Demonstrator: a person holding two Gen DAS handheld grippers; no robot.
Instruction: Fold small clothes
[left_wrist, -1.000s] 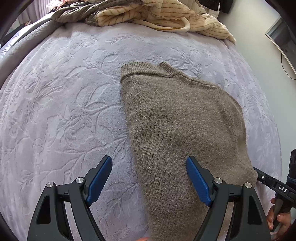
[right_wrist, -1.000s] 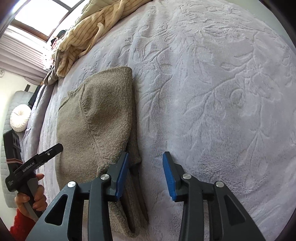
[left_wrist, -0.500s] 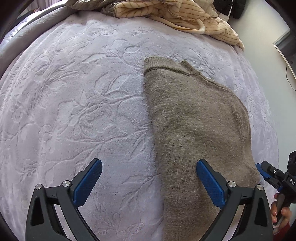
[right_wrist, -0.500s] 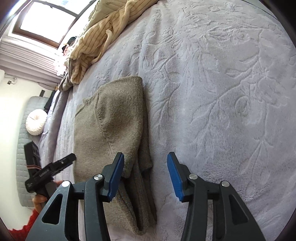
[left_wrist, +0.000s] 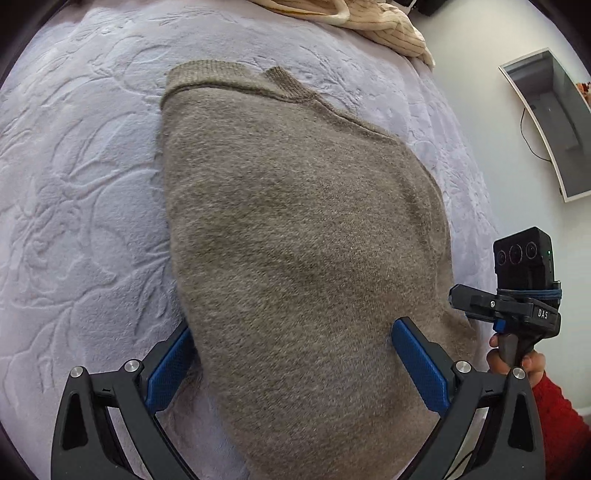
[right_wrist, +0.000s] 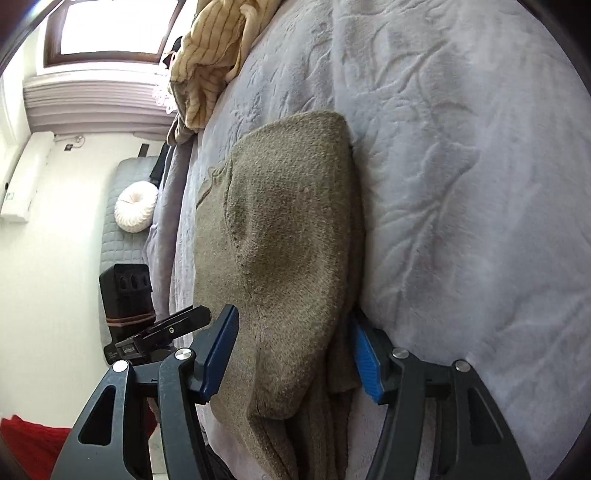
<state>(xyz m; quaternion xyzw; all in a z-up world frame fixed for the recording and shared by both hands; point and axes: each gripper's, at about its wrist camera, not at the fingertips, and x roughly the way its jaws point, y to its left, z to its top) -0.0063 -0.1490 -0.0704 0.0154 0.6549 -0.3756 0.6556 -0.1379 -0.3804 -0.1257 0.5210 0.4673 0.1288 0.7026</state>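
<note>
The grey-brown knitted sweater (left_wrist: 295, 240) lies on the lilac embossed bedspread (left_wrist: 81, 206), sides already folded inward into a long strip; the crosswise fold remains, by judgement. The left gripper (left_wrist: 291, 363) and right gripper (right_wrist: 291, 349) are both spread wide, straddling the sweater's near end and grasping nothing. No containers are visible.

The folded sweater (left_wrist: 295, 240) is lying on the bedspread (left_wrist: 85, 206), its collar end pointing away from both grippers. The left gripper (left_wrist: 291, 363) is straddling its near end, one finger at each side edge. The right gripper (right_wrist: 295, 354) is straddling the near end too, beside its stacked layers. A heap of clothes (right_wrist: 210, 59) is sitting behind the sweater, well apart, at the bed's far edge.
</note>
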